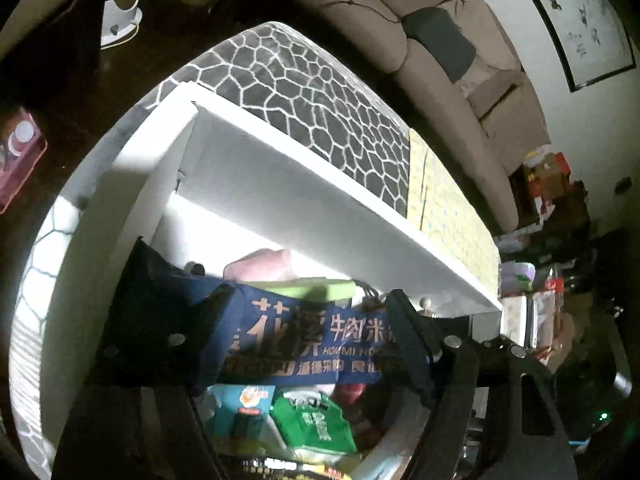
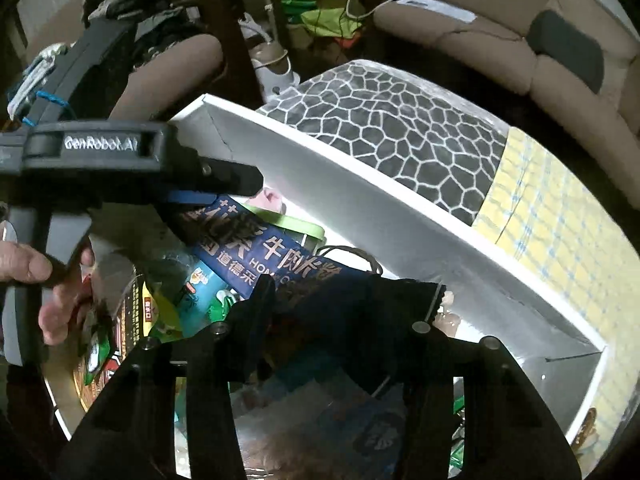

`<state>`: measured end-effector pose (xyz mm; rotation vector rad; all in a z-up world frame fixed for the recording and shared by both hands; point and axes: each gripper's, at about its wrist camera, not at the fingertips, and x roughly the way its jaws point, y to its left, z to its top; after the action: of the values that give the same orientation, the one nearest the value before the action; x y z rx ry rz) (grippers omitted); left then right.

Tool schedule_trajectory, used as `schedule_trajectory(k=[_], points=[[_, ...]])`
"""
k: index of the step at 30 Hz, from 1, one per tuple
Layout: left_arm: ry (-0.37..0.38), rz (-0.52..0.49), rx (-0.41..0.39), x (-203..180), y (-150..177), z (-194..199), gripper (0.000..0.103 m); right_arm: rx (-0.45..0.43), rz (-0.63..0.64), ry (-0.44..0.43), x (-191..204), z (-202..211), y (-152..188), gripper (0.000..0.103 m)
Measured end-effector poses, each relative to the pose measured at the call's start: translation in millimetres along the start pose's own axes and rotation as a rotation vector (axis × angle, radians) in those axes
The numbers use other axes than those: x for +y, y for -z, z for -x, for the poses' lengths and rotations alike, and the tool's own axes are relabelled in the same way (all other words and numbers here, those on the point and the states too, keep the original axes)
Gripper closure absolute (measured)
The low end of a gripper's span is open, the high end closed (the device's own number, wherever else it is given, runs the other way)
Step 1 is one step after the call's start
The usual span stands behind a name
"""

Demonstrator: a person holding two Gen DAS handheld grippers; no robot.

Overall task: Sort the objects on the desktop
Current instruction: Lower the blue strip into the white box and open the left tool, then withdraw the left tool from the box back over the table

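Lighting: dim room, both views. Brightest area: the white box [image 1: 280, 184], its inner walls overexposed to near-featureless glare, lit seemingly from above. Beyond the box: sofa [image 1: 460, 80] and floor fall into murk. Below the box rim: gripper parts read as black silhouettes. Packets inside smeared by motion blur. Edges: heavy fisheye curvature, black vignette corners.

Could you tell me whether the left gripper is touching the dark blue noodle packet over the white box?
Touching. In the left wrist view, the left gripper has both fingers against the dark blue noodle packet, which spans between them above the white box.
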<state>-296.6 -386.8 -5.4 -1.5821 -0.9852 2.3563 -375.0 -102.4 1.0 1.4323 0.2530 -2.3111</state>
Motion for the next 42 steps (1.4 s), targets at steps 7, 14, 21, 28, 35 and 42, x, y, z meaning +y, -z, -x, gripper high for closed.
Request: schedule_trajectory(k=[7,14,21,28,35,42], points=[[-0.028,-0.098,-0.091,-28.9,25.9,59.4,0.012,-0.08,-0.028,-0.014,3.4,58.1,6.0,0.055],[-0.143,-0.198,-0.141,-40.8,74.7,112.1,0.008,-0.105,-0.033,0.023,7.5,108.9,35.6,0.039],[-0.209,-0.23,-0.147,-42.6,130.1,119.5,0.005,-0.101,-0.08,0.044,0.8,141.4,75.4,0.027],[-0.349,-0.364,-0.244,-76.6,188.2,127.9,0.0,-0.105,-0.112,0.05,9.4,159.8,111.8,0.018],[-0.423,-0.451,-0.323,-110.1,229.0,156.9,0.0,-0.12,-0.146,0.028,20.6,177.0,135.6,0.0],[-0.446,-0.481,-0.379,-132.2,263.2,183.2,0.0,-0.143,-0.163,0.019,30.9,209.0,163.1,0.0]])
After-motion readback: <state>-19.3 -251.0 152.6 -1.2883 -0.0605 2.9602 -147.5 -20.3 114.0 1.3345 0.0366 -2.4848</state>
